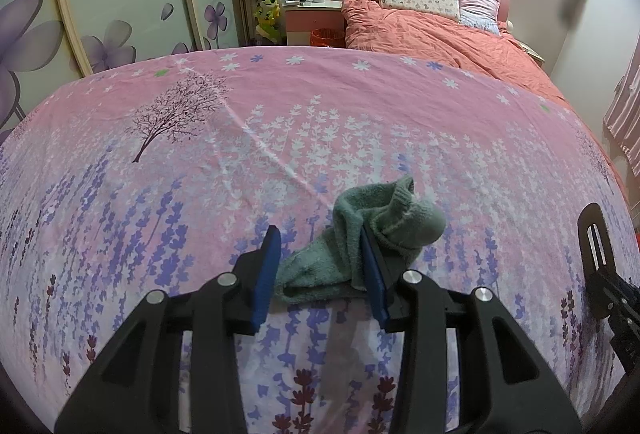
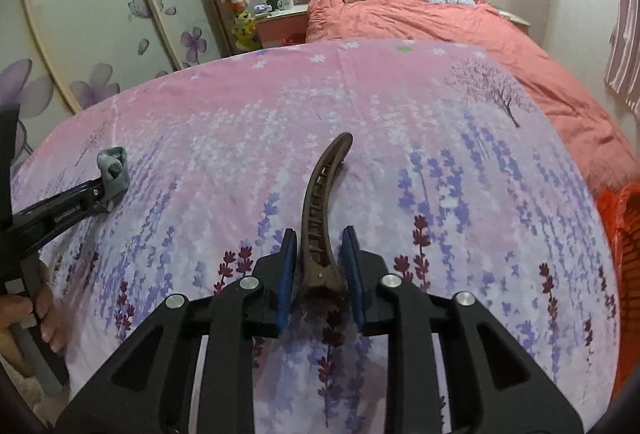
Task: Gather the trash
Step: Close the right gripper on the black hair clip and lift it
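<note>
Left wrist view: the left hand-held gripper (image 1: pixel 320 270), at 6 o'clock, stands partly open around a crumpled green terry sock (image 1: pixel 360 242) on the pink bedsheet with purple lavender print (image 1: pixel 240 162). The blue pads (image 1: pixel 267 274) touch the sock's sides.

Right wrist view: the right hand-held gripper (image 2: pixel 318 270), narrowly open, clamps the hinge end of a long brown plastic hair clip (image 2: pixel 322 210); the clip points toward 12 o'clock. An orange mesh bin (image 2: pixel 624 258) sits at 3 o'clock.
</note>
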